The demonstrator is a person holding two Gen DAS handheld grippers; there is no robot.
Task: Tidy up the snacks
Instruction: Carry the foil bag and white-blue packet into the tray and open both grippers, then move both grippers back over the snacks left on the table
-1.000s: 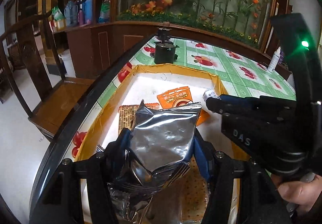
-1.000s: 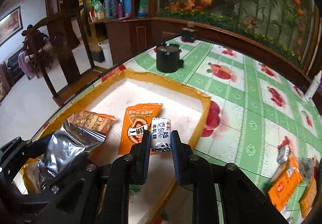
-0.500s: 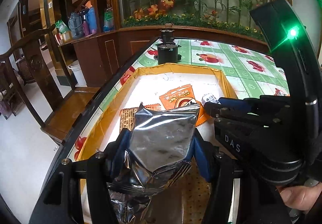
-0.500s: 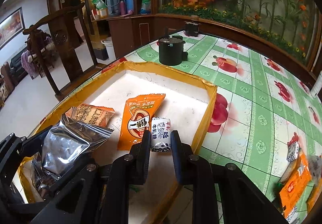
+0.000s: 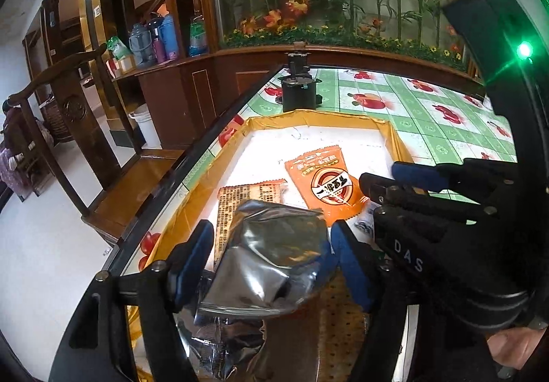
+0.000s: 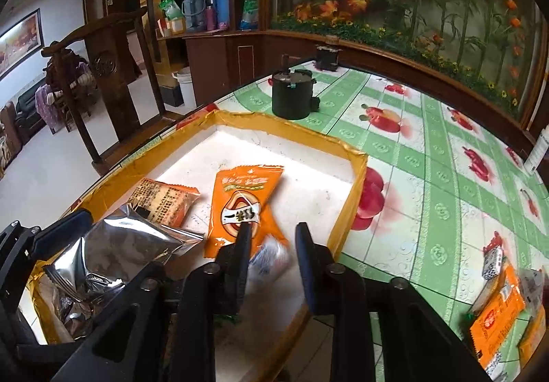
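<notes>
- Left wrist view: the left gripper (image 5: 271, 238) is seen over a yellow-rimmed tray (image 5: 310, 115) on the table (image 5: 429, 114). Its jaws are opening, and a silver foil pouch (image 5: 271, 258) lies between them. A gap shows beside the left blue pad, while the right pad is just at the pouch's edge; no squeeze on the foil can be made out. The lower part of the pouch is hidden behind the gripper frame.
- A brown printed packet (image 5: 250, 200) is partly covered by the pouch, and an orange snack packet (image 5: 324, 184) lies beyond it on the white tray floor.
- The right side of this view is blocked by the right gripper's black body, and part of a hand (image 5: 514, 346) is cut off at the lower edge.
- Right wrist view: the right gripper (image 6: 271, 245) is held low over the near right corner of the tray. Its jaws are opening, with a small white candy packet (image 6: 269, 257) between them. The packet is blurred, so its print cannot be read, and no pad can be seen pressing on it.
- A black cylindrical device (image 6: 291, 97) stands on the table just beyond the tray's far rim.
- More snack packets (image 6: 497, 310) lie on the table well to the right of the tray; they are cut off by the edge of the picture.
</notes>
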